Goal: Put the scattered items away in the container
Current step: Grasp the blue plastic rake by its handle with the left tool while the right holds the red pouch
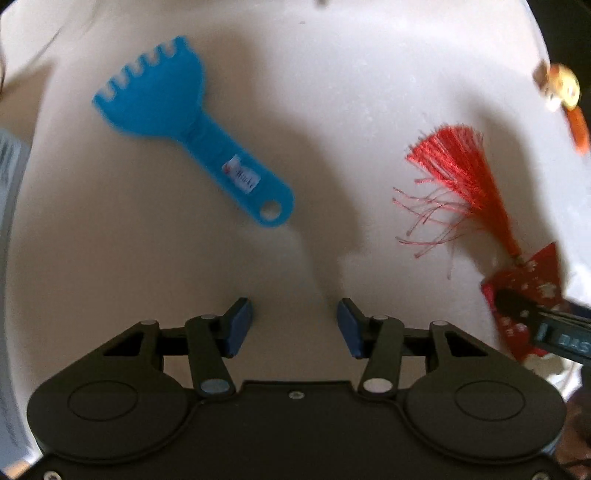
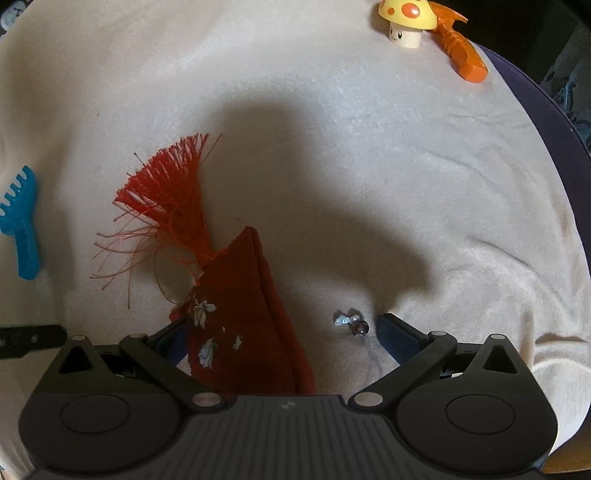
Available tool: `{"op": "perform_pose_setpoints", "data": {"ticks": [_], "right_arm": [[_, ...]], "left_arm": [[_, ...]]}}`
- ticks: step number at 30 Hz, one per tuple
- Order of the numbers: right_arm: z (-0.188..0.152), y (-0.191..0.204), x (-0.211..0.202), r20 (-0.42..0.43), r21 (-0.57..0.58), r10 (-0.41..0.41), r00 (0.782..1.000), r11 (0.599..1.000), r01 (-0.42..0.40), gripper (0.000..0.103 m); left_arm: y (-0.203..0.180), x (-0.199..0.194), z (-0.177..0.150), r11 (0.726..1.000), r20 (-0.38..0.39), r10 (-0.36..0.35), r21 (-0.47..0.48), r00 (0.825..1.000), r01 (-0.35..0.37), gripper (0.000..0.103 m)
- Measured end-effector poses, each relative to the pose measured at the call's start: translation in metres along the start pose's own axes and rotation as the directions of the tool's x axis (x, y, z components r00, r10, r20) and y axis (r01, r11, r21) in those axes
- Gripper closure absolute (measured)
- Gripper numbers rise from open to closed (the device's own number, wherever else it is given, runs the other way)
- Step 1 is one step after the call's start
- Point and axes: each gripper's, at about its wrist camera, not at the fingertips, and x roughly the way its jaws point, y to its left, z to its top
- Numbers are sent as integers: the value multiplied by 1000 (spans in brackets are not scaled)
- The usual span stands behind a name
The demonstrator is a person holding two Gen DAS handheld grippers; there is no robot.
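A blue toy rake (image 1: pixel 192 136) lies flat on the white cloth (image 1: pixel 314 147), ahead and to the left of my left gripper (image 1: pixel 294 310). That gripper hangs above the cloth, open, with nothing between its blue pads. A red pouch (image 2: pixel 243 306) with a red tassel (image 2: pixel 170 192) lies between the wide jaws of my right gripper (image 2: pixel 284 332), close to the left finger. The right pad (image 2: pixel 399 338) stands clear of it, so this gripper is open. In the left wrist view the pouch (image 1: pixel 535 280) and tassel (image 1: pixel 461 162) show at the right. No container is in view.
A small bead charm on clear thread (image 2: pixel 351 323) lies by the right pad. A yellow mushroom toy (image 2: pixel 404 22) and an orange plastic toy (image 2: pixel 458 48) sit at the far edge. The cloth ends at a dark rim (image 2: pixel 546 110) on the right.
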Motion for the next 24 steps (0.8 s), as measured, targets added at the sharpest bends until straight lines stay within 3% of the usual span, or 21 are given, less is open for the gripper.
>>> {"op": "perform_pose_setpoints", "data": {"ticks": [2,4,6,8,11,13,16,18,24], "right_arm": [[3,1,0,-17,11,-2,1000,1000,2,0],[5,2,1,-28,11,-5,1000,1000,5,0],[4,2,0,-26,12,-7,1000,1000,7,0],[2,5,0,-21,2,-17,1000,1000,17,0],[0,6,-1,-25,-3,-21,999,1000,21,0],[1,5,-1,-34,-3,-21,999,1000,21,0],[2,6,-1,-44,-2,-26,999,1000,26,0],[2,7,-1,-48,-3,-28,998,1000,28,0],[3,7,-3,-63,-5,-26,998,1000,26,0]], "left_arm": [[14,-12,-2,987,46,-130,-84,990,134,54],[35,-25,-1,962,144,-206,-153,968,227,48],[52,-36,-2,951,234,-169,-217,957,221,35],[66,-38,2,931,295,-118,-299,948,208,35],[81,-34,11,870,330,-156,-401,931,288,35],[86,-29,25,866,321,-135,-422,937,269,35],[88,-27,40,902,302,-61,-392,951,182,35],[82,-21,48,912,291,-40,-380,956,154,35],[68,4,69,909,221,1,-408,975,91,35]]}}
